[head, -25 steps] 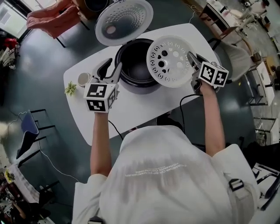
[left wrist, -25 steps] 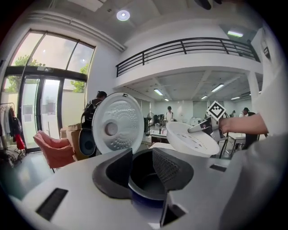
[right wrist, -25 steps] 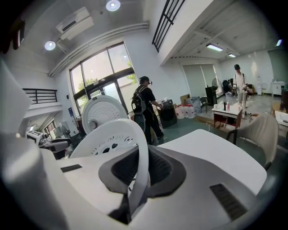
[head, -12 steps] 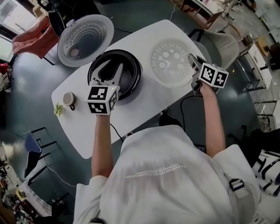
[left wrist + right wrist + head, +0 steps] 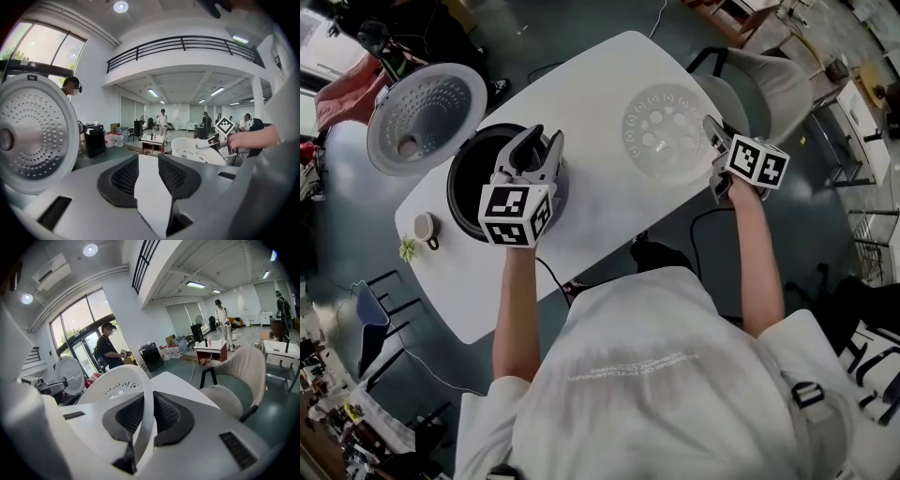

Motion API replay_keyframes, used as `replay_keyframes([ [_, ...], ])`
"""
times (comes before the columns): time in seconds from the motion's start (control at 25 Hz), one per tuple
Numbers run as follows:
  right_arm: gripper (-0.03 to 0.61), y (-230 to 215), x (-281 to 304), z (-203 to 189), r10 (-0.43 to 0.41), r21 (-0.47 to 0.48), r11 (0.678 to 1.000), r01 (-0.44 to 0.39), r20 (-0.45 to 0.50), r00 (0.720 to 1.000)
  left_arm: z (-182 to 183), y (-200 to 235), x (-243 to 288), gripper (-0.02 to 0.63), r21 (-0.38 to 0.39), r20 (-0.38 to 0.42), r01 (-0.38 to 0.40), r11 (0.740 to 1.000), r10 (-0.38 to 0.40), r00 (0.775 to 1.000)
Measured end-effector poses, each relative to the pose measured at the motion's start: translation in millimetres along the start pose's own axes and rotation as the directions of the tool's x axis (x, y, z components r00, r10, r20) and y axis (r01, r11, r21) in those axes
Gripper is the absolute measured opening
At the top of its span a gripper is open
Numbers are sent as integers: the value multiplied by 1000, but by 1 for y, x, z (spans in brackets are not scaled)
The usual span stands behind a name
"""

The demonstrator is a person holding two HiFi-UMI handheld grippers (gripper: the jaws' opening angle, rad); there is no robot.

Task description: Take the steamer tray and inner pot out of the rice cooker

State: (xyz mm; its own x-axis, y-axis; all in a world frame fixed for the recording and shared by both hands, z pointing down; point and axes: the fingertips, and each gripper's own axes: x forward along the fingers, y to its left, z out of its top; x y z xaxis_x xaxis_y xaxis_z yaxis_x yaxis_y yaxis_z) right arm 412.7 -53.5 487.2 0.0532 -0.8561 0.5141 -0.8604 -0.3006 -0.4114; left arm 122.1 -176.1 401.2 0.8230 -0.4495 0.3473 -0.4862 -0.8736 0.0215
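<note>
White steamer tray [image 5: 661, 131]: motion-blurred in the head view, over the table's far right part, out of the rice cooker.
Right gripper [image 5: 711, 128]: jaws narrow, pinching the tray's rim.
Left gripper [image 5: 539, 142]: jaws wide, just been closing slightly; only table top shows through the gap.
Hidden: the left gripper covers the right side of the rice cooker [image 5: 457, 202]; the dark inner pot [image 5: 478, 183] inside is hard to tell from the cooker body.
Edges: the cooker stands by the left edge of the table [image 5: 609, 80], its open lid [image 5: 422, 117] reaching past that edge; 1 cup [image 5: 423, 226] near the corner.
Open room: white top between cooker and tray; chair [image 5: 769, 80] just beyond the right edge.
</note>
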Motion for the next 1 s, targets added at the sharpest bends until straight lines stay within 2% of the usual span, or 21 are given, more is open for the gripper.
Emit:
replay_keyframes([
  [0.2, 57, -28, 32, 9, 31, -19, 999, -32, -53, 998, -1, -14, 37, 143, -29, 0, -20, 999, 20, 1000],
  [0.52, 58, -53, 101, 6, 75, 23, 997, -72, -157, 985, -48, -18, 78, 137, -125, -100, -93, 988, 80, 992],
  [0.68, 60, -60, 140, -4, 87, 58, 995, -77, -197, 977, -61, -16, 101, 137, -137, -136, -122, 983, 103, 985],
  [0.8, 60, -65, 166, -11, 79, 88, 994, -61, -227, 971, -68, -12, 111, 137, -192, -152, -139, 972, 110, 982],
  [1.0, 67, -69, 210, -10, 57, 77, 996, -40, -228, 972, -84, -7, 123, 137, -277, -183, -155, 948, 106, 977],
])
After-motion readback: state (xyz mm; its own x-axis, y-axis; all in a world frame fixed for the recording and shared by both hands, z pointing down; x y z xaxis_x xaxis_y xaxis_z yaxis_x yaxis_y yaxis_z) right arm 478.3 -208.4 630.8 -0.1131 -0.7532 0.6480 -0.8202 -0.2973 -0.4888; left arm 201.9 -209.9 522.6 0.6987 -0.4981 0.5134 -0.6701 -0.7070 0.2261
